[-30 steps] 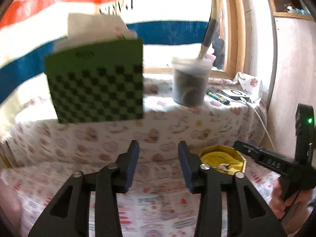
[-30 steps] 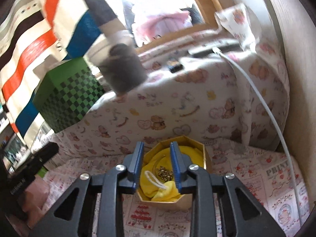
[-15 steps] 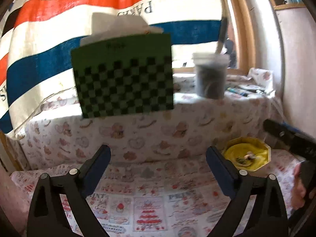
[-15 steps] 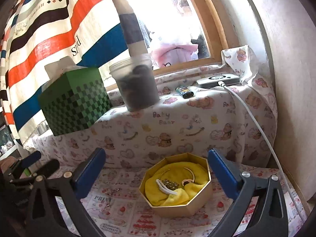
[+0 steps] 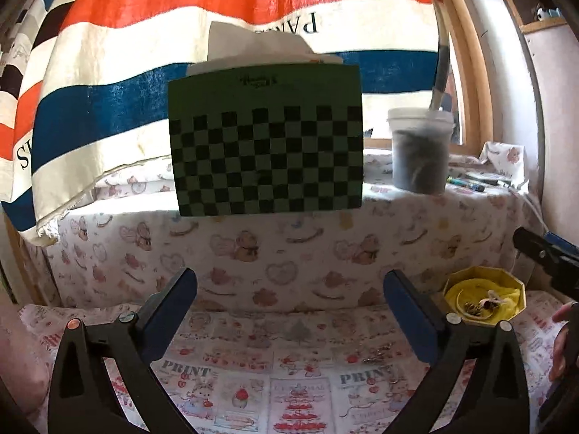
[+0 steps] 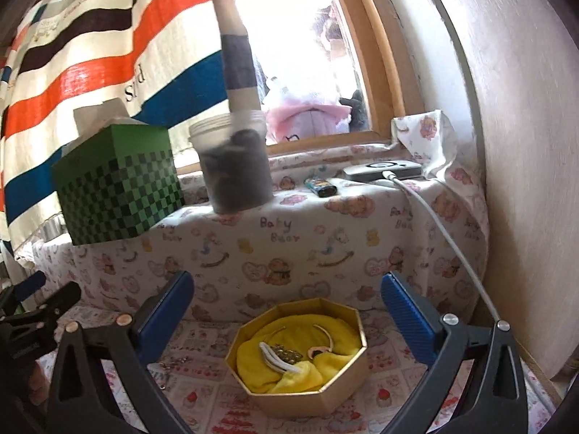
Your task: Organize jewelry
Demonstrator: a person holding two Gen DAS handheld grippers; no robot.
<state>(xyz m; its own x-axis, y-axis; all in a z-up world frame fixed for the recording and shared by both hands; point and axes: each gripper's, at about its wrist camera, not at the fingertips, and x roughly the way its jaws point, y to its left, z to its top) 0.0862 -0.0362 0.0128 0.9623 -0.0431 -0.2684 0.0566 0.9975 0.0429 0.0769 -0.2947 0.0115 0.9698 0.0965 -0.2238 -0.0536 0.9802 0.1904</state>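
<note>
Both grippers are spread wide apart with nothing held between the blue pads. The left gripper [image 5: 289, 311] is hovering over the printed cloth [image 5: 253, 390] that covers the lower surface, aimed at the draped front of a raised ledge. The right gripper [image 6: 287, 307] is pointed down toward the octagonal gold box [image 6: 300, 394], which sits on the cloth right between its two fingers in that view, not touched by either.

Inside the box a crumpled yellow cloth lining [image 6: 336, 365] is bunched up, and the jewelry is piled on it: a small heap of gold chain [image 6: 286, 354], a white loop [image 6: 271, 356] lying next to it, and a thin curved bangle [image 6: 327, 334] toward the back. From the left wrist view the same gold box [image 5: 485, 302] is seen off to the right, near the cloth-covered ledge, with part of the other gripper's black body just beside it.

A few more small metal bits [image 5: 374, 356] are scattered loose on the printed cloth, between the box and the left gripper; too small to tell exactly what they are.

Up on the ledge a green checkered tissue box [image 6: 115, 188] is parked, with a clear plastic tub [image 6: 235, 166] of dark stuff beside it, a lighter [image 6: 320, 186] and a phone [image 6: 381, 170] with a white cable [image 6: 445, 228] trailing down. A striped curtain [image 5: 108, 72] is hung behind it all.
</note>
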